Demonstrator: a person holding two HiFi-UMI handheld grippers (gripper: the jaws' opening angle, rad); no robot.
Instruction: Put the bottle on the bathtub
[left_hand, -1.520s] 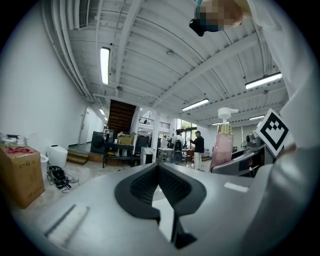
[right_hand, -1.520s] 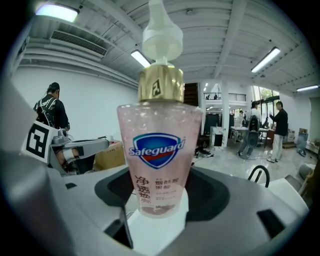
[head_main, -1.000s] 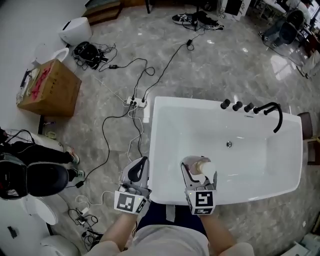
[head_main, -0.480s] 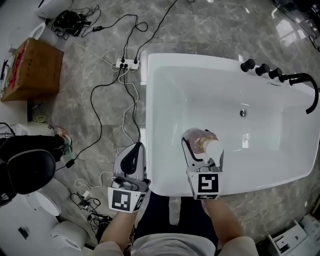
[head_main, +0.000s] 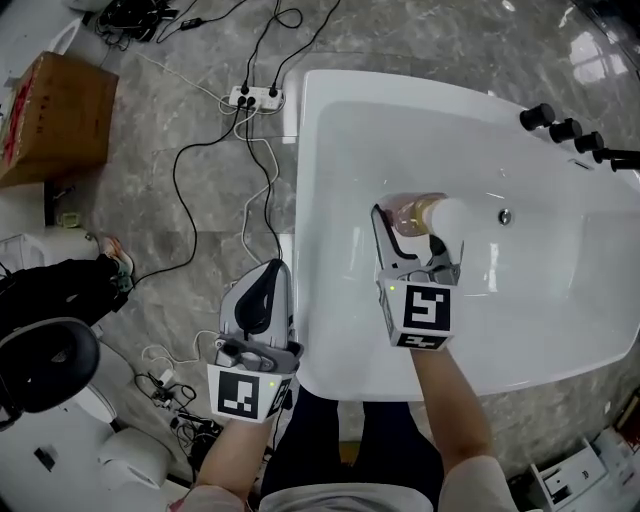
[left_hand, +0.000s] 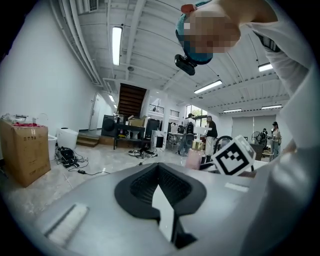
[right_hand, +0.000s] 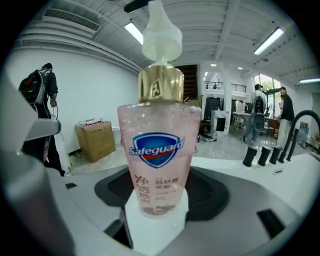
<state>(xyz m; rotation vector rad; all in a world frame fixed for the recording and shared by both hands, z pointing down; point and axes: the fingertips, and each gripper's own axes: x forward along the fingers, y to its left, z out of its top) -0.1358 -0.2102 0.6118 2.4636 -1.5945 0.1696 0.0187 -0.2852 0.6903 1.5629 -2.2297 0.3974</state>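
Carrying is the step in hand: the right hand-held gripper (head_main: 412, 232) is clenched on the lower body of the bottle (head_main: 430, 212), a clear pump bottle of pink soap with a gold collar and white pump head. The right gripper view shows the bottle (right_hand: 157, 155) roughly upright between the jaws, label facing the camera. From the head view the bottle hangs over the inside of the bathtub (head_main: 308, 200), apparently clear of any surface, so placement is judged not yet done. The left hand-held gripper (head_main: 262, 290) is closed on nothing and waits over the floor (head_main: 200, 200) just beside the tub's left wall; its own view confirms the jaws meet with no object between them. The next move calls for a flat part of the rim as the target, either the near edge or the ledge by the taps (head_main: 565, 128). Keep the bottle upright, bring its base down until it seats fully on the rim, then release the jaws and draw the gripper away without knocking the pump head. A sloped landing spot may let the bottle slide into the basin.
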